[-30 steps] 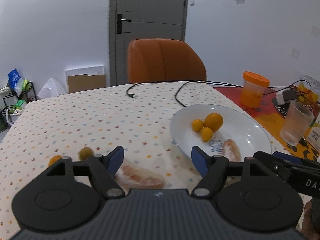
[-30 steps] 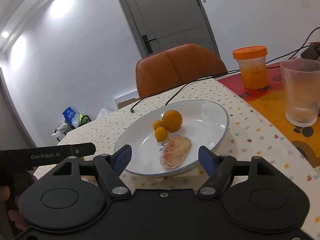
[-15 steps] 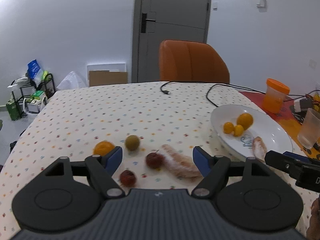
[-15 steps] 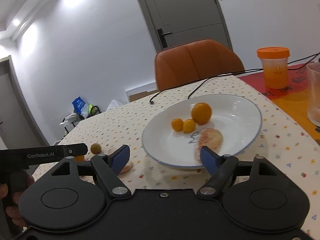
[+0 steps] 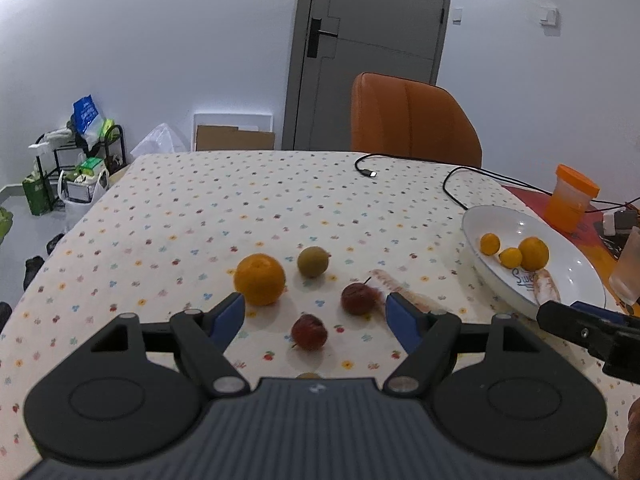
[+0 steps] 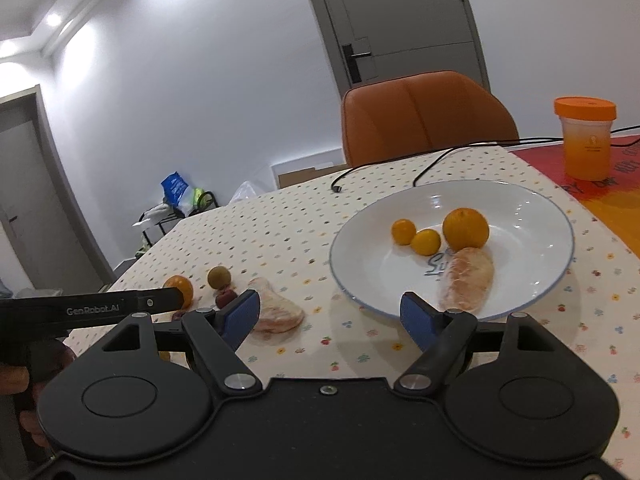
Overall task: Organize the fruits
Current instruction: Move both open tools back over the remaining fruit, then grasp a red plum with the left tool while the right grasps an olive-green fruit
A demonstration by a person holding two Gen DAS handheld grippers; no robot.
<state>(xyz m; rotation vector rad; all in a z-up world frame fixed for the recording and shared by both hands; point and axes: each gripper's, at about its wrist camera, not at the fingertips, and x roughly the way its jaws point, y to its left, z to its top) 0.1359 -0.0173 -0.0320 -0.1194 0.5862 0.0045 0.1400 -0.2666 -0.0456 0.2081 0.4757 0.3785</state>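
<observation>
Desk (image 5: 224,208): your spotted cloth runs bare from the loose fruit up to the far edge by the orange chair (image 5: 412,120); its left edge drops to the floor beside a cluttered rack (image 5: 76,160).
Open room: the widest bare patch lies to the left of and behind the fruit cluster; a black cable (image 5: 404,160) curls across the far right part.
Right edge: an orange-lidded jar (image 6: 586,136) stands on a red mat past the plate, and a clear glass (image 5: 628,268) sits just beside the plate's near right rim.
Loose fruit: an orange (image 5: 260,279), a green-brown round fruit (image 5: 313,262) and two small red fruits (image 5: 357,299) (image 5: 309,332) sit near one another on the cloth, with a peeled citrus segment (image 6: 274,310) just right of them.
Plate (image 6: 532,216): white, well to the right of the cluster; it holds a larger orange (image 6: 466,229), two kumquats (image 6: 404,231) (image 6: 426,241) and another peeled segment (image 6: 466,280) touching the larger orange.
Left gripper (image 5: 314,314): your jaws stand wide and hold nothing; the nearer red fruit lies between the blue pads (image 5: 228,318), not touching them.
Right gripper (image 6: 330,316): your jaws are also wide and hold nothing, hanging over the cloth at the plate's near rim, with the loose segment just past the left pad.
Between your hands: the loose segment and a narrow strip of bare cloth.
</observation>
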